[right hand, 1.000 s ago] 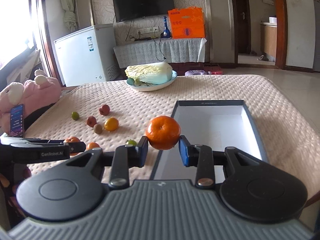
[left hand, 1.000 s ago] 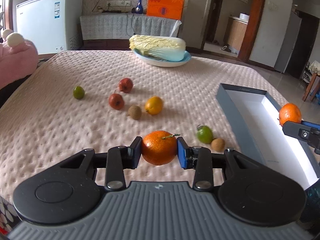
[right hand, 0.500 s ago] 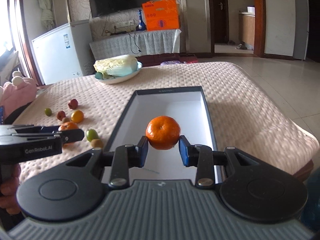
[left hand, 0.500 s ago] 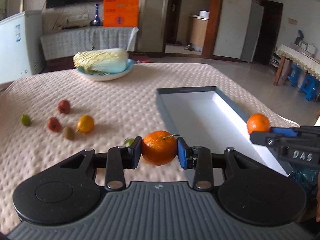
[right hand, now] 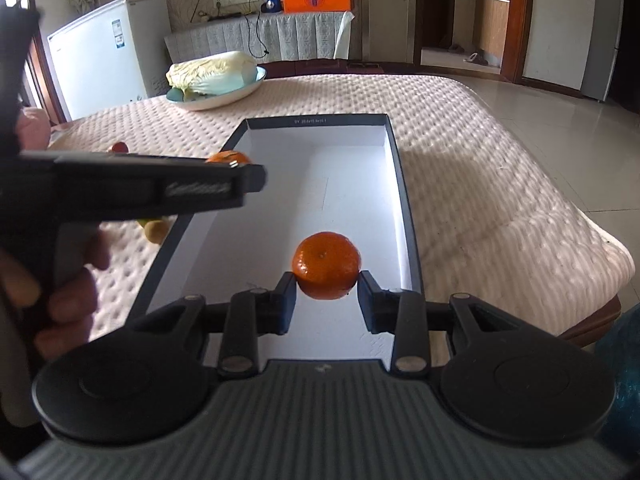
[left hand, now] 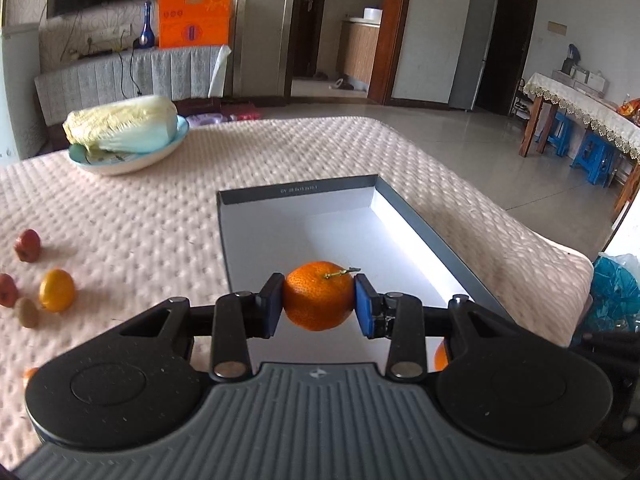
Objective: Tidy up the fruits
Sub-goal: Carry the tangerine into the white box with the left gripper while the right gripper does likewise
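Between the left gripper [left hand: 319, 300] fingers [left hand: 269, 305] sat a stemmed orange [left hand: 318, 295], pads tight on both sides, hanging over the near end of the open grey box [left hand: 297, 189]. Right gripper [right hand: 326, 294] fingers [right hand: 285, 300] clamped a second orange [right hand: 326, 265], also over the box's white floor near its front right corner. Box interior looked bare in both views.

Surface was a bed [left hand: 328, 148] with a pale pink dimpled cover; box lay lengthwise on it. Plate [left hand: 132, 160] with a napa cabbage [left hand: 122, 124] sat at the far side. Room beyond: tiled floor, cloth-covered cabinet with an orange carton [left hand: 194, 14] and blue bottle [left hand: 147, 28], dark doorways.

Left wrist view only: loose fruit on the cover at left, namely a yellow citrus [left hand: 57, 290], red fruits [left hand: 27, 245], a brown one [left hand: 26, 312]; also a lace-covered table [left hand: 584, 104] with blue stools at far right.

Right wrist view only: white fridge [right hand: 102, 50], the left gripper's body seen side-on and blurred, crossing over the box's left wall, and the person's hand [right hand: 60, 276] gripping its handle.
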`<state>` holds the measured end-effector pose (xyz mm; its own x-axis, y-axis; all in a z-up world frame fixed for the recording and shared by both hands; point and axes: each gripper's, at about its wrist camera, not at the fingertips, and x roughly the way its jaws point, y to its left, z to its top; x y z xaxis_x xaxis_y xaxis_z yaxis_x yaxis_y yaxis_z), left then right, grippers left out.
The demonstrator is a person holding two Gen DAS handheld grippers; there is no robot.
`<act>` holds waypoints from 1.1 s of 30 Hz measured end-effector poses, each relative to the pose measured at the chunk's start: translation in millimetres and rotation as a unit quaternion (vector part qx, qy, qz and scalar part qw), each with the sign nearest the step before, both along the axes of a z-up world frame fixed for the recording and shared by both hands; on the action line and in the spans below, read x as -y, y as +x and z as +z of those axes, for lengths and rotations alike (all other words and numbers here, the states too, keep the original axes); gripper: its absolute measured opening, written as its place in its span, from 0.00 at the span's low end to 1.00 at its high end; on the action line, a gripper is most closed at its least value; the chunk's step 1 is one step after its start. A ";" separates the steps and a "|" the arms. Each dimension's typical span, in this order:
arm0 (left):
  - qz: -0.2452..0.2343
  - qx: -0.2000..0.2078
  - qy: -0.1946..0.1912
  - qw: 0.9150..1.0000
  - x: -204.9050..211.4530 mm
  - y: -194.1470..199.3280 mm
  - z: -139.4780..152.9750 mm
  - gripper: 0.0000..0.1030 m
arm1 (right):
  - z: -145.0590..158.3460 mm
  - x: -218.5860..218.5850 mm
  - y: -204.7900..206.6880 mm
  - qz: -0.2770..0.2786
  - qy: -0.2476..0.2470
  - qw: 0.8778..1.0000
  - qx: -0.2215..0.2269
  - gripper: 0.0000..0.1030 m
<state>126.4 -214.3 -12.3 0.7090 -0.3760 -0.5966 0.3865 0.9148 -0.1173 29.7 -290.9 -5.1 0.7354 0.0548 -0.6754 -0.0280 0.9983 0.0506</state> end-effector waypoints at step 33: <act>0.053 0.043 -0.020 0.997 -51.7 0.9 25.2 0.80 | 0.0 -4.3 39.1 -0.080 -0.005 0.996 0.038 0.49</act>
